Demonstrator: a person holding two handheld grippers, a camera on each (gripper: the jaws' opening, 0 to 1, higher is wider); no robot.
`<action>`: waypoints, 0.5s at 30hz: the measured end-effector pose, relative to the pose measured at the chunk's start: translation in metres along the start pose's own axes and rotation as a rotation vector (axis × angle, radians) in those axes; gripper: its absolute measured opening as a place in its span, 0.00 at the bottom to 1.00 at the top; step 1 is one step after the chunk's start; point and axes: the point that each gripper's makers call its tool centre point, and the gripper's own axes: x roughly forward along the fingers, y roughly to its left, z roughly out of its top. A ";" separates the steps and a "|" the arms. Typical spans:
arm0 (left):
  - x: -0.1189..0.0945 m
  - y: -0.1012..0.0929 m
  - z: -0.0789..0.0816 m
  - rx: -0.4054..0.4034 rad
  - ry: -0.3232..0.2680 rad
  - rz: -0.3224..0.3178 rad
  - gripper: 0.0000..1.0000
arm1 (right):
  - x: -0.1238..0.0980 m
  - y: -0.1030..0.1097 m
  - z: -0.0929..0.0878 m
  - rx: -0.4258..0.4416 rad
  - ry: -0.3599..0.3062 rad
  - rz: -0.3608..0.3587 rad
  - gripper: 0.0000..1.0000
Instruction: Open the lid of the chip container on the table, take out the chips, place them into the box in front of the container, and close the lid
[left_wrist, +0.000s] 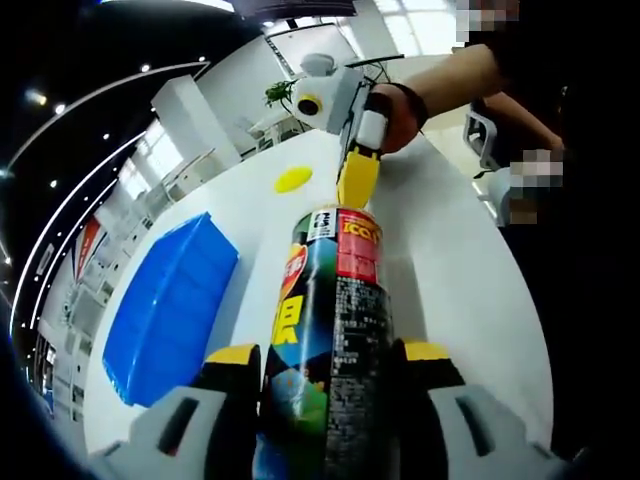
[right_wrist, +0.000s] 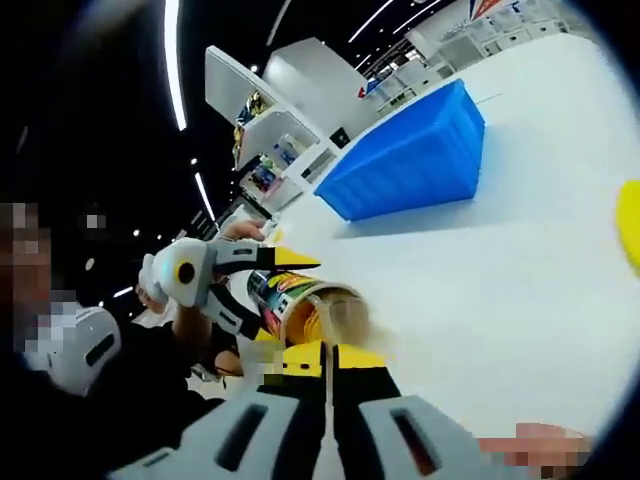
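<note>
One chip container (left_wrist: 330, 330), a tall printed tube, centre of the left gripper view; the same one, open-mouthed, at lower centre of the right gripper view (right_wrist: 300, 300). One blue box (left_wrist: 170, 310) at left of the left gripper view, again at upper right of the right gripper view (right_wrist: 410, 160). One yellow lid (left_wrist: 293, 179) lying flat on the white worktop (left_wrist: 450, 270), above centre; a yellow sliver at the right edge of the right gripper view (right_wrist: 630, 235). Two grippers: left gripper (left_wrist: 330, 365) and right gripper (right_wrist: 327, 375), each with two yellow-tipped fingers (left_wrist: 232, 354). One worktop.
</note>
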 end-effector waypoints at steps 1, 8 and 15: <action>0.000 0.000 0.000 0.000 0.000 0.000 0.55 | 0.000 0.000 0.000 -0.001 -0.001 0.000 0.01; -0.001 0.000 0.000 -0.001 0.002 -0.002 0.55 | -0.001 -0.001 0.001 0.004 0.000 0.002 0.01; 0.000 0.000 0.000 -0.001 0.002 -0.001 0.55 | 0.001 0.000 0.000 0.008 0.001 0.010 0.01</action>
